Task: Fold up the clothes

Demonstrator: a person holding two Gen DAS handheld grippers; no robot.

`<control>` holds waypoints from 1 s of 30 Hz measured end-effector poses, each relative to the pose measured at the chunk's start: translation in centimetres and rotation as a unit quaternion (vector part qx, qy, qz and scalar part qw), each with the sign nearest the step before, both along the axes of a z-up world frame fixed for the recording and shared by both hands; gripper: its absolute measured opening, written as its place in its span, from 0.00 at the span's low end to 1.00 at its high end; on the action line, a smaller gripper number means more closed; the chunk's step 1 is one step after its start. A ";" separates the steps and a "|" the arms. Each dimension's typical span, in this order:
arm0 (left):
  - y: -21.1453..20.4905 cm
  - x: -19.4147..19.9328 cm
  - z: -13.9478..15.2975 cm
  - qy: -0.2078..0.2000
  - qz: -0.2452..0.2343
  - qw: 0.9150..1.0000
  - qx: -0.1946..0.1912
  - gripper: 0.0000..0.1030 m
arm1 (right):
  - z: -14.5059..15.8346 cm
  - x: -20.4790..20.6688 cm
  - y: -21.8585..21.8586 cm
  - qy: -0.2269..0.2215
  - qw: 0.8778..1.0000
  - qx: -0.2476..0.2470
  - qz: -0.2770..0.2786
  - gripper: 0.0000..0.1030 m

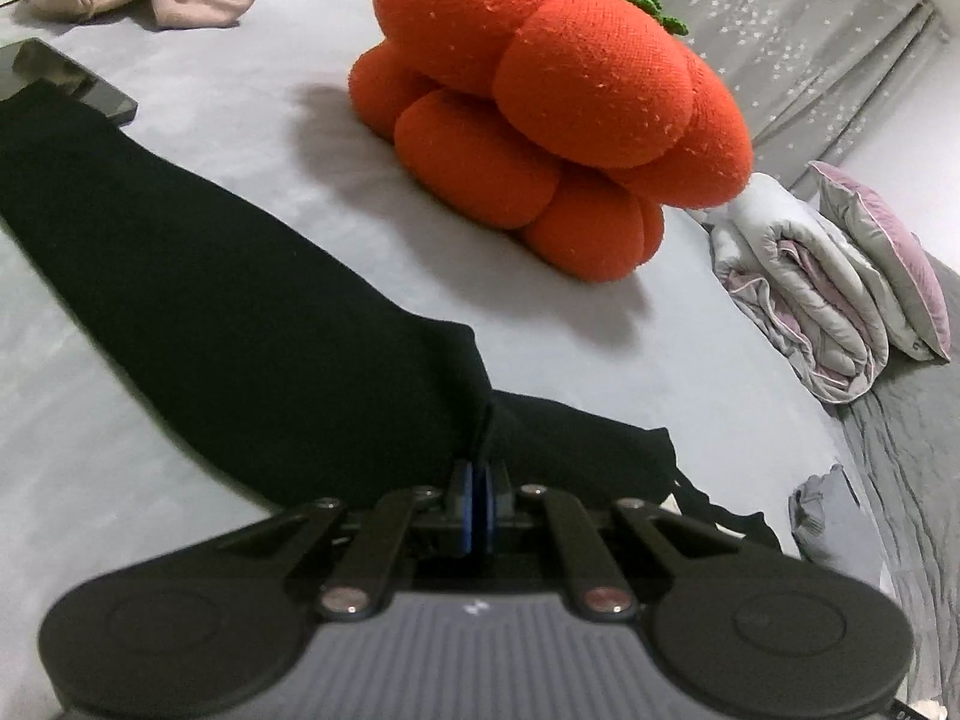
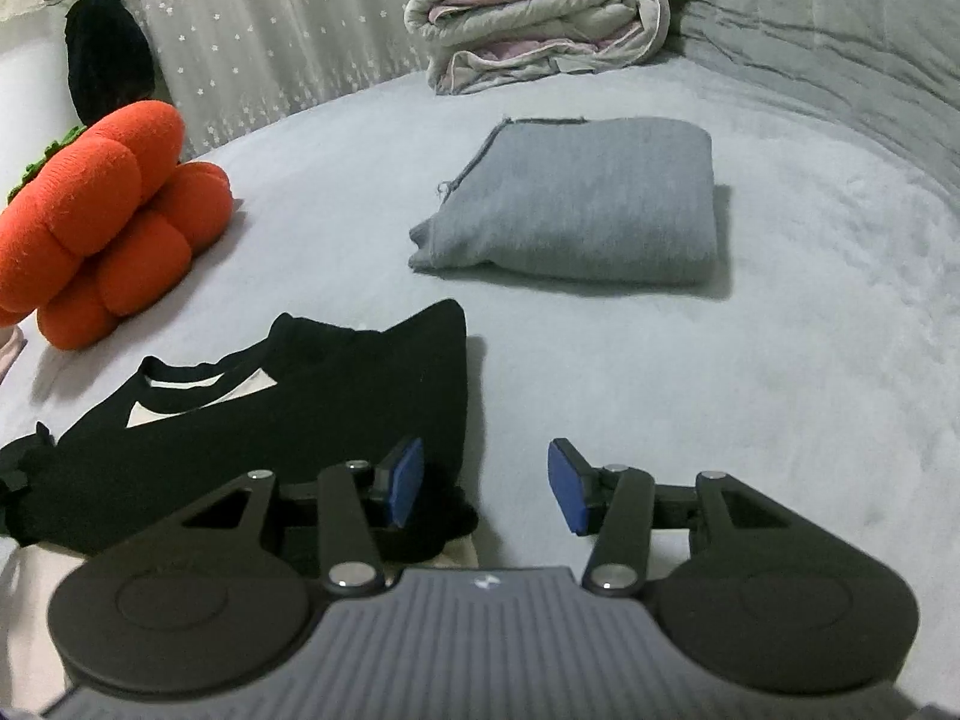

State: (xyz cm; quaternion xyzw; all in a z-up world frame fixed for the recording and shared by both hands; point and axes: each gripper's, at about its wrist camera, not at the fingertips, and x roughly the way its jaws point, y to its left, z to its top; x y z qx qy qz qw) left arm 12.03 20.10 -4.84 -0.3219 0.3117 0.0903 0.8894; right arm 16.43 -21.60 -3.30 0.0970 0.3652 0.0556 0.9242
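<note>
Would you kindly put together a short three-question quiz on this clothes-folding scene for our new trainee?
1. True or false: the left tongs are pinched shut on the black garment.
2. Multiple choice: what lies between the pads of the right tongs? A) the folded grey sweater B) nothing, only bare bedsheet C) the orange plush pumpkin
3. Fill in: the rolled-up quilt lies ____ the folded grey sweater, as the right wrist view shows it.

Key
1. True; a bunched fold of black fabric rises between the closed pads.
2. B; the tongs stand open, beside the black garment's edge.
3. Beyond, farther from the camera.
</note>
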 end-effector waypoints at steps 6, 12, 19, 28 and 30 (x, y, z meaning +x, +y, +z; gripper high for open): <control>0.1 0.0 0.1 0.001 0.006 1.000 0.016 0.04 | 0.0 -0.1 -0.3 0.007 1.000 -0.002 -0.002 0.49; 0.8 -0.7 0.3 0.009 0.022 0.999 0.026 0.05 | -0.3 0.1 0.0 0.012 1.000 -0.011 0.011 0.42; 0.8 -2.2 2.0 -0.028 0.000 0.999 0.018 0.05 | 0.4 -0.2 -0.4 0.009 1.000 0.005 0.010 0.39; -1.5 -1.8 1.4 -0.017 -0.052 0.998 0.028 0.05 | -0.1 0.1 -2.3 0.062 0.986 0.157 -0.014 0.24; -1.9 -1.7 1.2 -0.014 -0.060 0.998 0.027 0.05 | -0.4 0.3 -2.7 0.071 0.979 0.188 -0.022 0.23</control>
